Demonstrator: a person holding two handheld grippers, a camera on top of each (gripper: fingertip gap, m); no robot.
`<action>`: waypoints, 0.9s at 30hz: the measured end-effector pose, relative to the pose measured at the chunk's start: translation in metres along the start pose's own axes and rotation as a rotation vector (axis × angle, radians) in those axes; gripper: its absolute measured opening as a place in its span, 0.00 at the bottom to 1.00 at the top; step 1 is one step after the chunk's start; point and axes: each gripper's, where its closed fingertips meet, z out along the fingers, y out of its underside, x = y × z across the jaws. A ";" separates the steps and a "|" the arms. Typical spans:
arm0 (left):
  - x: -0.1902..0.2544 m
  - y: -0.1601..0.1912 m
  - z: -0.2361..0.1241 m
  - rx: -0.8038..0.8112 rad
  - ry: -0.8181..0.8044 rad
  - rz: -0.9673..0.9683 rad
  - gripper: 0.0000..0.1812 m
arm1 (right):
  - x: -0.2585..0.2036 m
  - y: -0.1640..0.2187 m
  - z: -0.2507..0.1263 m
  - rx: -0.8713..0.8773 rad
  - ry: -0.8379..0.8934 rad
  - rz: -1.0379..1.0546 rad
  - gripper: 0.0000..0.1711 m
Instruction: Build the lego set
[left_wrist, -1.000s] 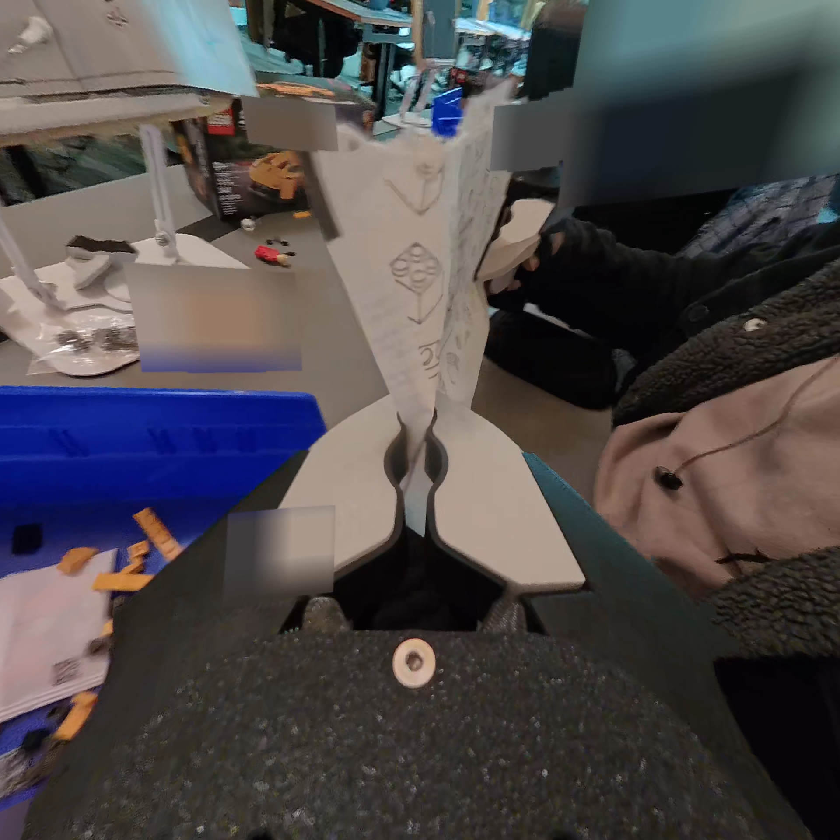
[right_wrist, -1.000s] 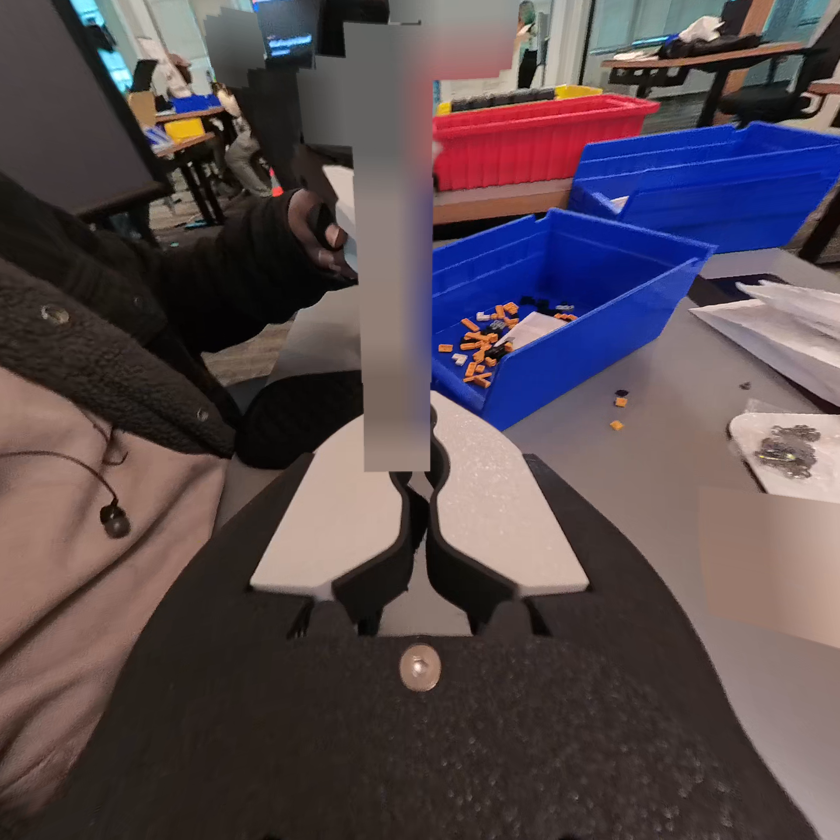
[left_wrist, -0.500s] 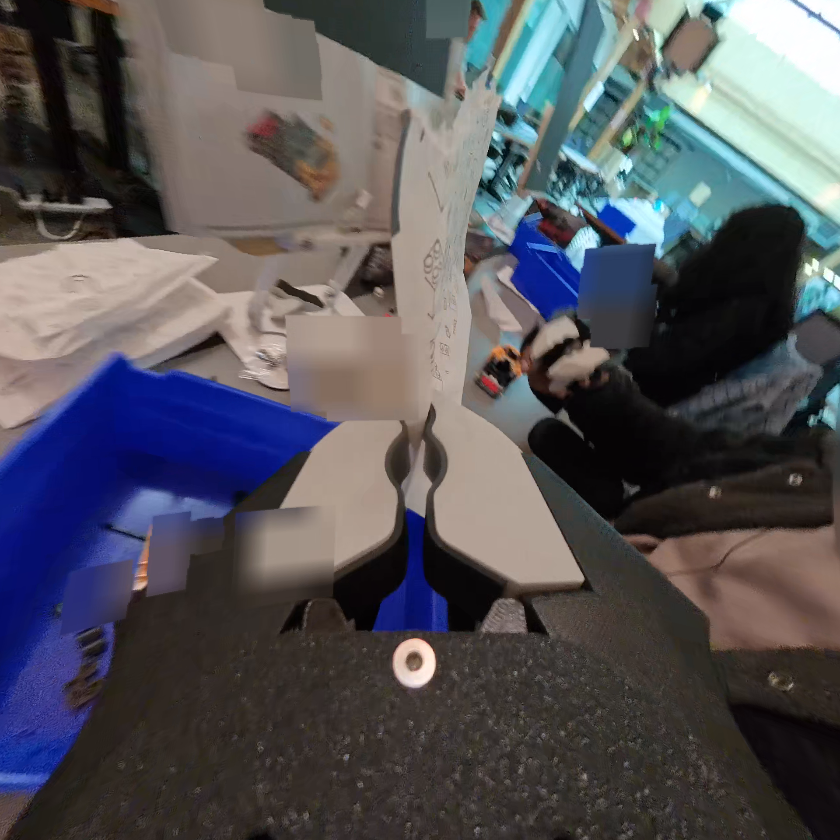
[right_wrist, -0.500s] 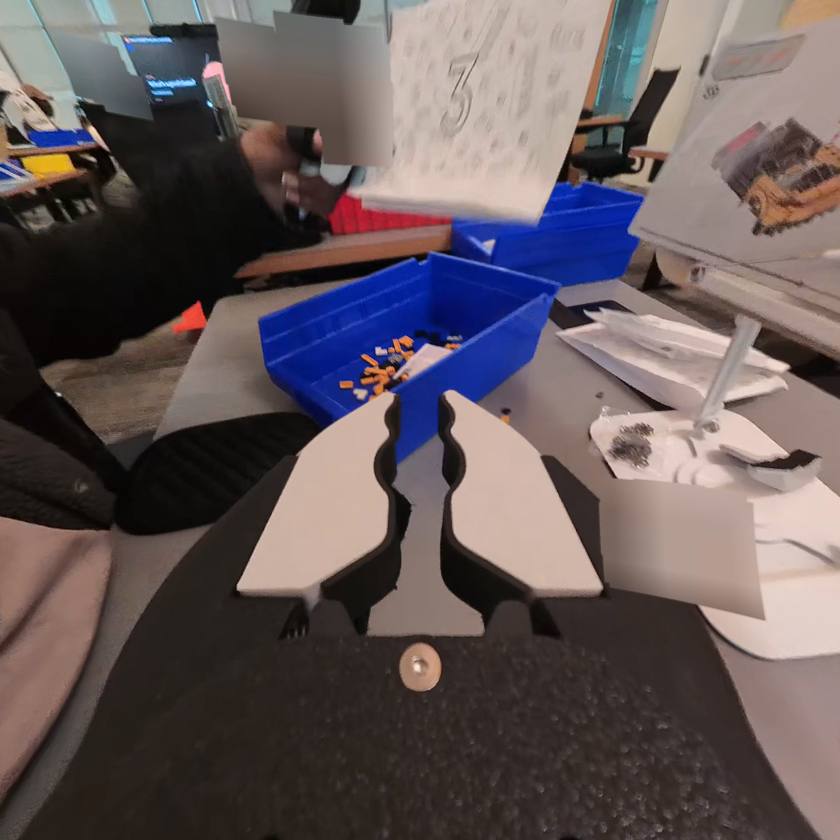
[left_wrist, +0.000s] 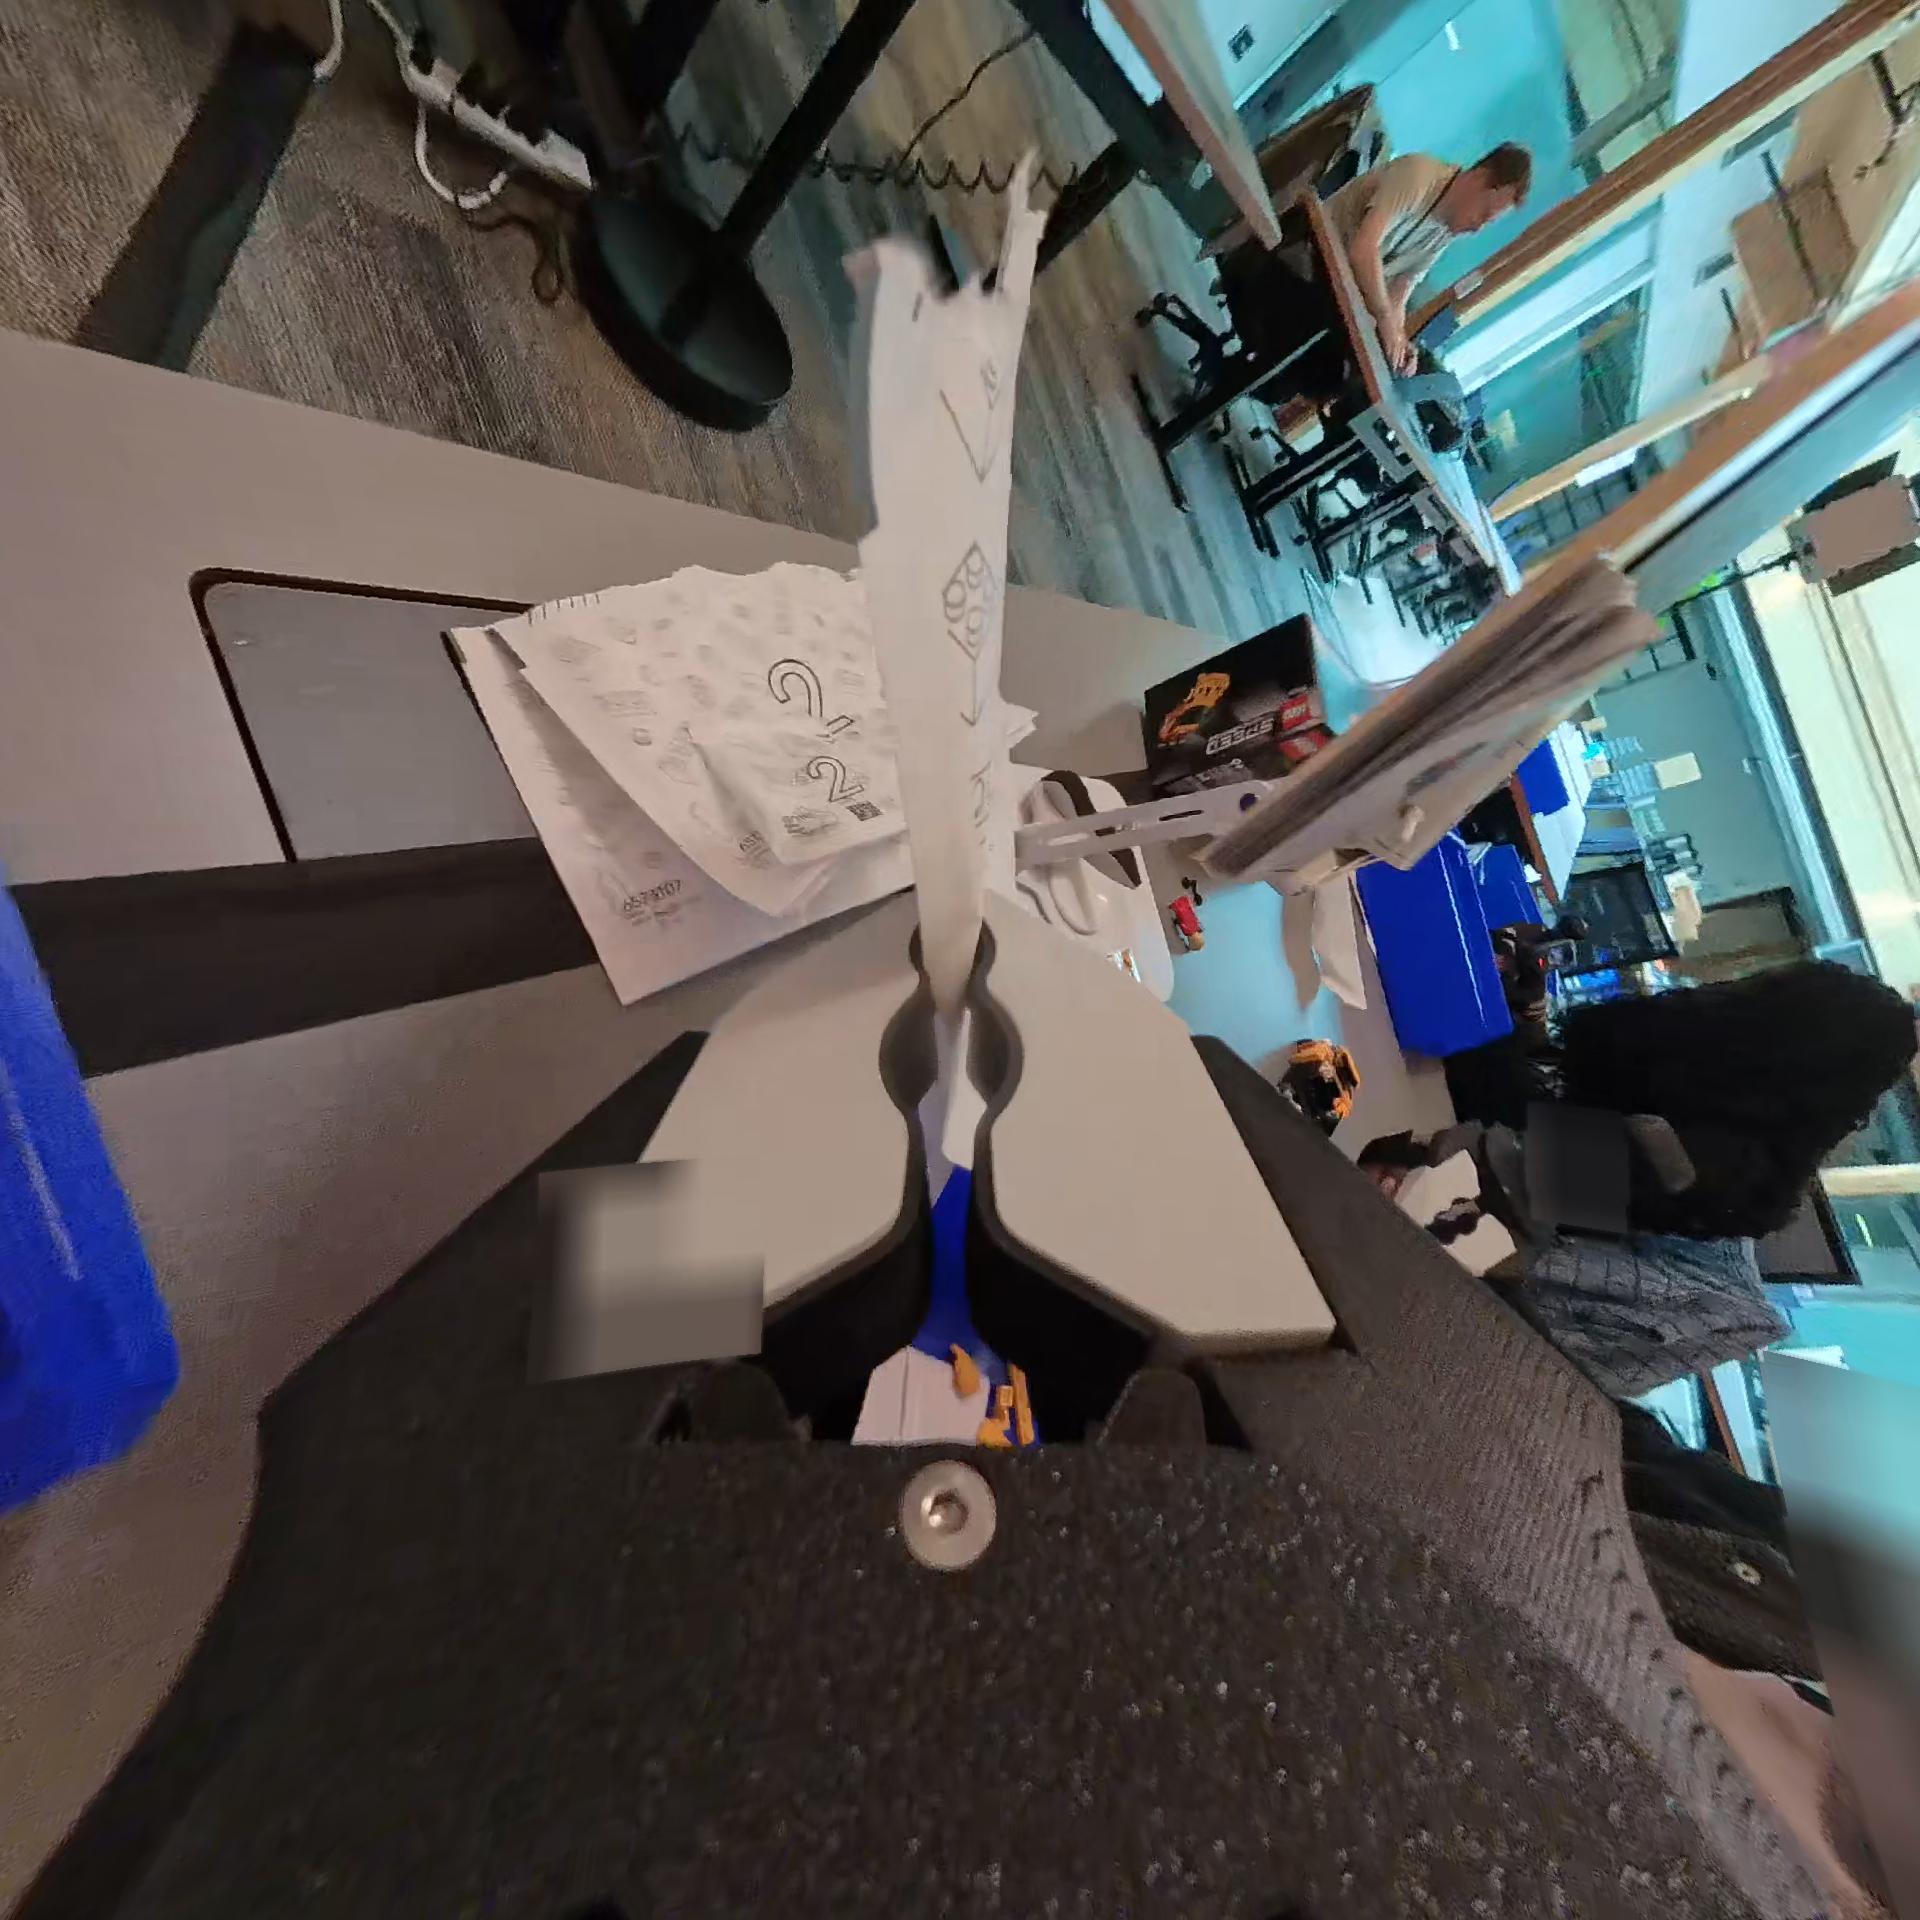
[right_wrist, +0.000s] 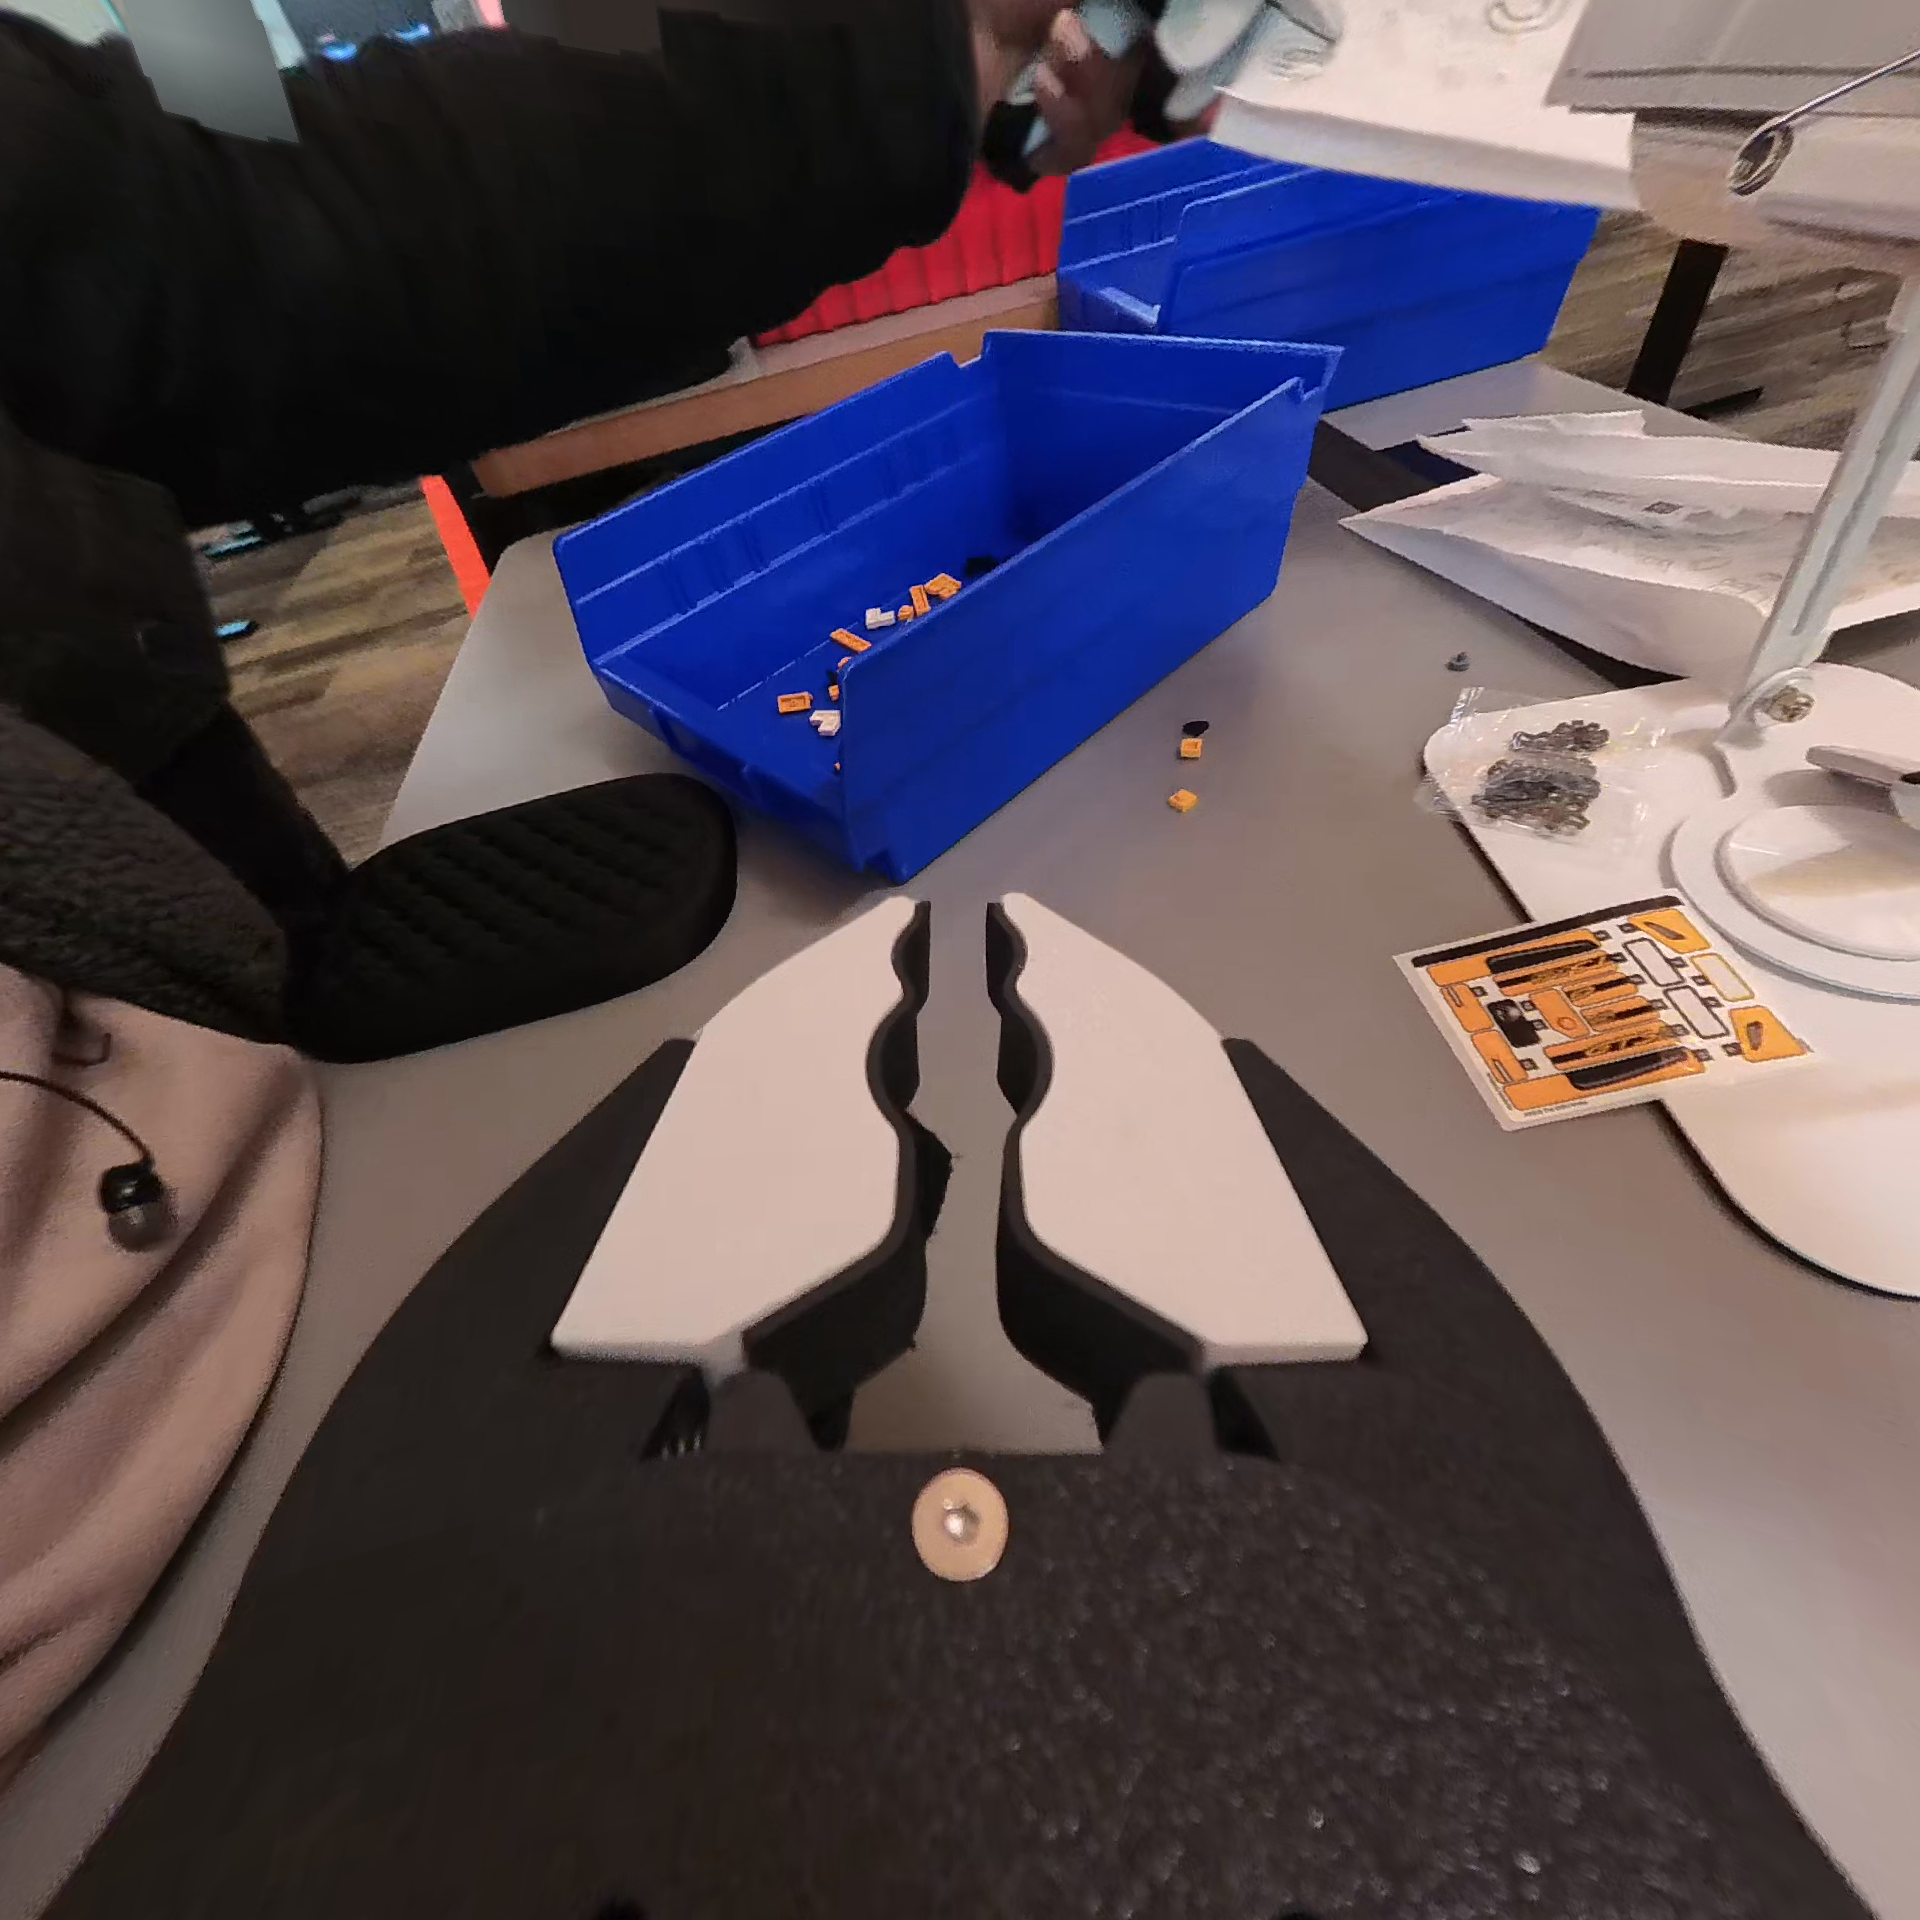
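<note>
My left gripper (left_wrist: 951, 945) is shut on a torn white paper parts bag (left_wrist: 940, 582), which sticks up between its fingers. The view is rolled on its side. Through the gap below the fingers I see the blue bin with orange pieces (left_wrist: 987, 1392). In the right wrist view the blue bin (right_wrist: 1039, 675) stands on the grey table with several orange and white pieces (right_wrist: 862, 634) inside. The held bag (right_wrist: 1403, 114) hangs above and behind it. My right gripper (right_wrist: 956, 914) is open and empty, just in front of the bin.
A sticker sheet (right_wrist: 1600, 1008), a plastic bag of dark parts (right_wrist: 1538, 769) and a white stand base (right_wrist: 1818, 862) lie right. Loose orange pieces (right_wrist: 1184, 774) sit beside the bin. Empty paper bags (left_wrist: 727, 748) lie farther back. A black armrest (right_wrist: 509, 914) is left. The left gripper's tips are roughly 45 cm from the right gripper's. To reach the black armrest (right_wrist: 509, 914) in a straight line is about 25 cm for my right fingers, about 50 cm for my left.
My right gripper let go of the bag, opened and dropped toward the table. My left gripper swung over the bin and rolled sideways, still holding the bag.
</note>
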 end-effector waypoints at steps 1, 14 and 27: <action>-0.004 0.001 0.009 -0.032 0.003 -0.005 0.00 | -0.001 0.001 0.000 -0.003 -0.011 0.001 0.05; -0.034 0.031 0.122 -0.346 -0.028 -0.084 0.00 | -0.005 0.014 0.008 -0.025 -0.100 0.065 0.04; -0.082 0.048 0.132 -0.442 -0.407 0.144 0.15 | -0.009 0.020 0.011 -0.051 -0.109 0.046 0.04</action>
